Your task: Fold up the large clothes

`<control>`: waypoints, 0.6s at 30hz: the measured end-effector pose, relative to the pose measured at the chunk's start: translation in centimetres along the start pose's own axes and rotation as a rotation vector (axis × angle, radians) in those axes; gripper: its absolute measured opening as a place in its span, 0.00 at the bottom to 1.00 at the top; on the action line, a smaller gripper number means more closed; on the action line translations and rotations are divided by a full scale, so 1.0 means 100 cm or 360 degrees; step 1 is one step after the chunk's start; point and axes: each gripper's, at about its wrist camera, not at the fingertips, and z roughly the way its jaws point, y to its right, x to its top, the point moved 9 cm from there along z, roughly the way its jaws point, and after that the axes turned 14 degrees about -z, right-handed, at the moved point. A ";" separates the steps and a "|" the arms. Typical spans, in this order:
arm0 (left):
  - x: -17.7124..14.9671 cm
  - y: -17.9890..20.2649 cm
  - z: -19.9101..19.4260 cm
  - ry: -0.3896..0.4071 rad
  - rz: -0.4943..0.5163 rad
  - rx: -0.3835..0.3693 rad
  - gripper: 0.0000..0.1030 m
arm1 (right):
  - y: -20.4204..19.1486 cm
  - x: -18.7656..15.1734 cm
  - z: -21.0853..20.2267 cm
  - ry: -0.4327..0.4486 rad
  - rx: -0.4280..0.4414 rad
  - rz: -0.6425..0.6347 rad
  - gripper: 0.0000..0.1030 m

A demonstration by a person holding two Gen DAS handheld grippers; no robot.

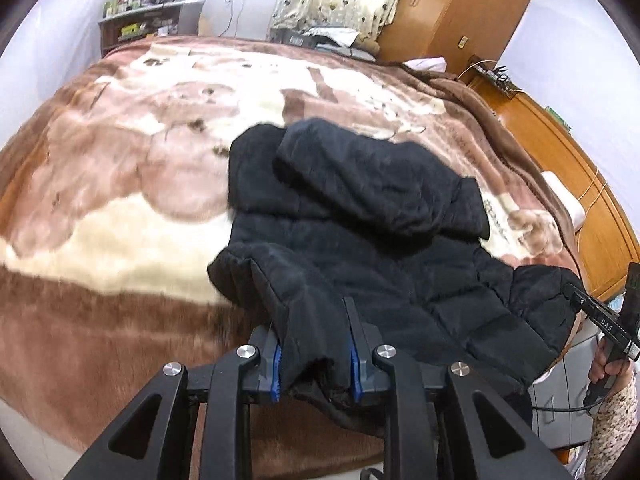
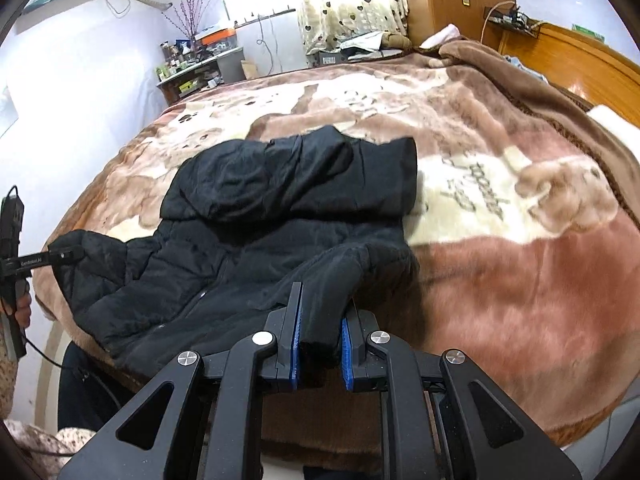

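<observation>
A black padded jacket (image 1: 360,216) lies on the bed, its hood end farthest from me. My left gripper (image 1: 316,332) is shut on the near left corner of the jacket's hem, a fold of black cloth bunched between the blue pads. My right gripper (image 2: 320,320) is shut on the near right corner of the jacket (image 2: 280,208), lifting it off the blanket. The right gripper (image 1: 576,298) also shows at the right edge of the left wrist view. The left gripper (image 2: 66,254) shows at the left edge of the right wrist view, pinching the jacket's other corner.
A brown and cream plush blanket (image 1: 120,184) with animal prints covers the bed. A wooden headboard (image 1: 560,152) runs along the right. A cluttered shelf (image 1: 152,16) and a patterned curtain (image 2: 348,4) stand at the far wall. A hand (image 1: 608,360) holds the right gripper's handle.
</observation>
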 end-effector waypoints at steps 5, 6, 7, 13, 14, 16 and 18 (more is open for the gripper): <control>0.034 0.012 0.004 0.0051 0.0006 0.0003 0.24 | 0.012 0.029 0.007 0.0020 -0.0025 0.0010 0.15; 0.043 0.013 0.006 0.0055 -0.0008 -0.0008 0.24 | 0.016 0.035 0.010 0.0019 -0.0024 0.0020 0.15; 0.050 0.014 0.008 0.0058 -0.0019 -0.0003 0.24 | 0.018 0.040 0.012 0.0018 -0.0021 0.0027 0.15; 0.104 0.016 0.028 0.0078 -0.0092 0.0006 0.24 | 0.040 0.084 0.039 0.0002 -0.0042 0.0055 0.15; 0.114 0.017 0.033 0.0075 -0.0106 0.0002 0.24 | 0.044 0.089 0.044 -0.0002 -0.0049 0.0060 0.15; 0.131 0.017 0.042 0.0096 -0.0113 0.0039 0.24 | 0.053 0.104 0.055 -0.0010 -0.0064 0.0079 0.15; 0.145 0.020 0.053 0.0090 -0.0100 0.0066 0.24 | 0.059 0.117 0.067 -0.0025 -0.0091 0.0067 0.15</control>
